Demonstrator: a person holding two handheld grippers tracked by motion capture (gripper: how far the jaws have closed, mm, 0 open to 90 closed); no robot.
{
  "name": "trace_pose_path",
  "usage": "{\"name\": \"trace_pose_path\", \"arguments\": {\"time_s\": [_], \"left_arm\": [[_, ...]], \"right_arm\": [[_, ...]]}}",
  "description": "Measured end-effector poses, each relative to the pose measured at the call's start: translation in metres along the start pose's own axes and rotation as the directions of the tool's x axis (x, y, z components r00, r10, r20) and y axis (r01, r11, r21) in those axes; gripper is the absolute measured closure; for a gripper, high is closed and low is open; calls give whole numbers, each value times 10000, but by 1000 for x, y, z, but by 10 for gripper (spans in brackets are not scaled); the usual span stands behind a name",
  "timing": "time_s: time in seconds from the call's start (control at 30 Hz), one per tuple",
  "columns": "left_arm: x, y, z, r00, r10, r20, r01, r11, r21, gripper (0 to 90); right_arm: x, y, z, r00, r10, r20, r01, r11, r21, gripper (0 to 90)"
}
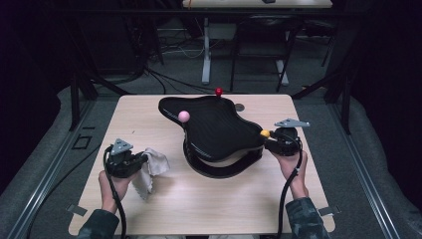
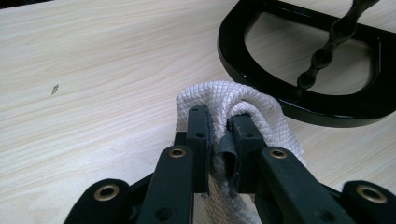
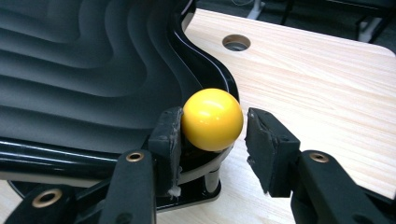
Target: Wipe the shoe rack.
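A glossy black wavy board [image 1: 214, 127] rests tilted on a black D-shaped base [image 1: 224, 169] at the table's middle. It carries a pink ball [image 1: 183, 116], a red ball [image 1: 218, 91] and a yellow ball [image 1: 265, 133] at its edges. My right gripper [image 1: 268, 141] stands open around the yellow ball [image 3: 212, 119]: one pad touches it and the other sits a sliver apart. My left gripper [image 1: 142, 160] is shut on a white textured cloth [image 1: 155, 164], left of the base. The cloth [image 2: 243, 100] folds over both fingertips in the left gripper view, close to the base [image 2: 327, 107].
The pale wooden table [image 1: 199, 199] has a round cable hole [image 1: 239, 106] behind the board on the right. Bare wood lies in front of the board and to its left. Dark floor, cables and another desk's legs lie beyond the far edge.
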State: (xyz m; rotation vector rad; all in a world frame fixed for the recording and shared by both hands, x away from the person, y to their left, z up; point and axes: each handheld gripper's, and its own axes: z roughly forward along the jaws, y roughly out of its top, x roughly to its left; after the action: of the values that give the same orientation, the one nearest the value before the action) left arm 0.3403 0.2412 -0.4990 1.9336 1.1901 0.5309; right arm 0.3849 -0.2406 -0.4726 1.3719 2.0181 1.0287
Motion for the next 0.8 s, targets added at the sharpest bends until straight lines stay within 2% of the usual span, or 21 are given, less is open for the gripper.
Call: {"name": "trace_pose_path", "arguments": {"time_s": [0.1,0.2,0.5,0.6,0.73,0.8], "left_arm": [[1,0,-1,10000,-7,-31,6,10000,-51,805],[1,0,-2,10000,-53,-72,52,9999,-95,807],[1,0,-3,10000,-76,-35,75,9998,-175,808],[0,0,-4,10000,-63,6,63,9998,-198,809],[0,0,-4,10000,-30,22,31,9999,-163,809],[0,1,-4,10000,-68,6,69,9997,-219,809]], "right_arm": [[3,3,-4,9998,-33,216,28,9997,250,574],[3,4,-5,9998,155,89,-158,9993,349,595],[2,5,-3,9999,55,117,-59,9993,379,600],[5,6,-4,9993,7,362,-24,9990,448,603],[5,7,-8,9990,62,448,-94,9973,723,605],[4,7,-9,9996,165,228,-182,9969,766,623]]}}
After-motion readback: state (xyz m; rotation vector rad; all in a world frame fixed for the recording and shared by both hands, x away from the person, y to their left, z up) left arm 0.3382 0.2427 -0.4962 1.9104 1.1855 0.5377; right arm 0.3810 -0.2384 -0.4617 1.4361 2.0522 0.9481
